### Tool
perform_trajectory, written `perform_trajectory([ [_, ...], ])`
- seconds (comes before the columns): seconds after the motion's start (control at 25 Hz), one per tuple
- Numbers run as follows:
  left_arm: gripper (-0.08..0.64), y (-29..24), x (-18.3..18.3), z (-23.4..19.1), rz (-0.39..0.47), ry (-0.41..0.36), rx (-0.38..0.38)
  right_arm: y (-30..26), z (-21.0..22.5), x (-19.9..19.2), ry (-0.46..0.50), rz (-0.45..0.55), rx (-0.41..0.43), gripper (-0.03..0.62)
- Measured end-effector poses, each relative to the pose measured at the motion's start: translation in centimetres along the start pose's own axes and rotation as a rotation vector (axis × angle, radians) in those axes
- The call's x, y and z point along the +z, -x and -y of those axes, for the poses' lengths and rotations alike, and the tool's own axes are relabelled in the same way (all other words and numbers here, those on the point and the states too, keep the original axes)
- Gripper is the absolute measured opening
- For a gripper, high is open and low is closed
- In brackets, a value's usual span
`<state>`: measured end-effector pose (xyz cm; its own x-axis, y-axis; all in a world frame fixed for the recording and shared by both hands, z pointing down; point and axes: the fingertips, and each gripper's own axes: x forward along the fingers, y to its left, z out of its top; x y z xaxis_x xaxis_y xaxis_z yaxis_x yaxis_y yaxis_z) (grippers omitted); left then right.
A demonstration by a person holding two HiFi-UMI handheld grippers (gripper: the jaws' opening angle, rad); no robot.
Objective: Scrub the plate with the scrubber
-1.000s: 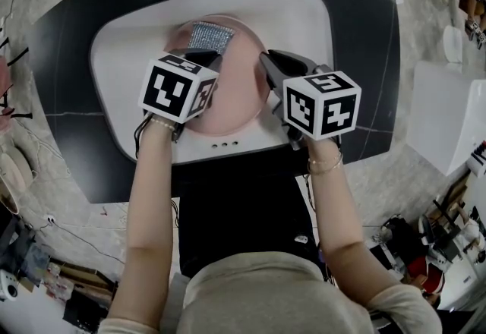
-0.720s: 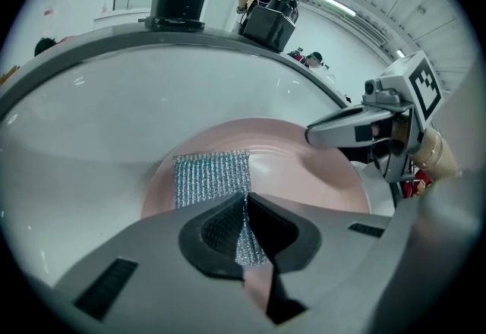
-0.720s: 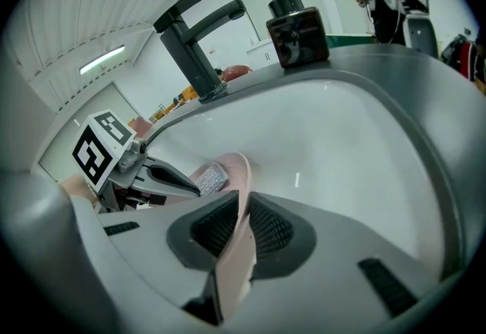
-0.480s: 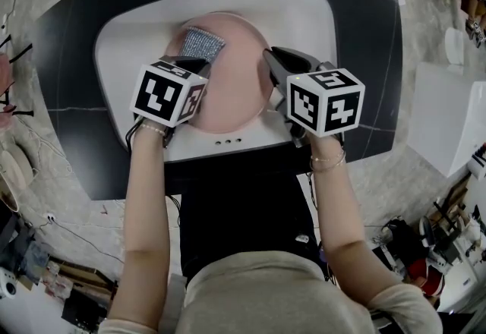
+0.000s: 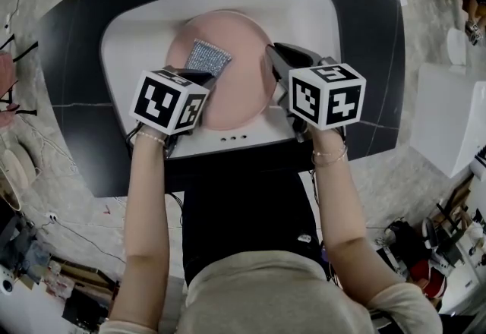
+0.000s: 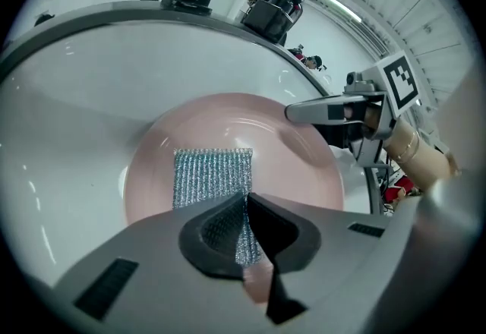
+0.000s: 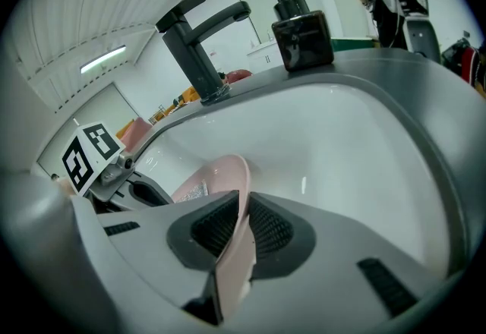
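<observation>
Left gripper [image 6: 244, 207] jaws clamp just one corner of the silver mesh scrubber [image 6: 211, 177], which lies flat on the pink plate [image 6: 304, 165] right ahead of the fingertips; a hard stroke could likely tug it free. Right gripper [image 7: 239, 218] pads pinch the plate's rim, steadying it in the white sink [image 7: 357, 150] beyond; scrubbing pressure might slide that thin rim out. Both forearms reach forward side by side, grippers angled steeply downward, the black faucet [image 7: 199, 44] farther behind.

Dark counter [image 5: 68, 97] holds white sink [image 5: 129, 29]; pink plate [image 5: 241, 91] inside sink.
</observation>
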<state>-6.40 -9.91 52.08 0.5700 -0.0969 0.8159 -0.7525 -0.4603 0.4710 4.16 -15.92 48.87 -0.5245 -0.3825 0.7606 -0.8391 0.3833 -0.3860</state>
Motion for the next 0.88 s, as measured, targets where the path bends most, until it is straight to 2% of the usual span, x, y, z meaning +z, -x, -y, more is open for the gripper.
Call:
perform_trajectory([
  [0.44, 0.037, 0.2, -1.6, 3.3, -0.073, -0.105, -0.038, 0.5, -0.3, 0.2, -0.003, 0.025, 0.0, 0.054],
  [0.68, 0.037, 0.0, -1.5, 5.4, -0.073, -0.135, -0.076, 0.7, -0.5, 0.0, -0.005, 0.033, -0.002, 0.055],
  [0.88, 0.037, -0.6, -0.6, 7.3, -0.056, -0.146, -0.141, 0.7, -0.5, -0.1, -0.013, 0.036, 0.002, 0.055],
])
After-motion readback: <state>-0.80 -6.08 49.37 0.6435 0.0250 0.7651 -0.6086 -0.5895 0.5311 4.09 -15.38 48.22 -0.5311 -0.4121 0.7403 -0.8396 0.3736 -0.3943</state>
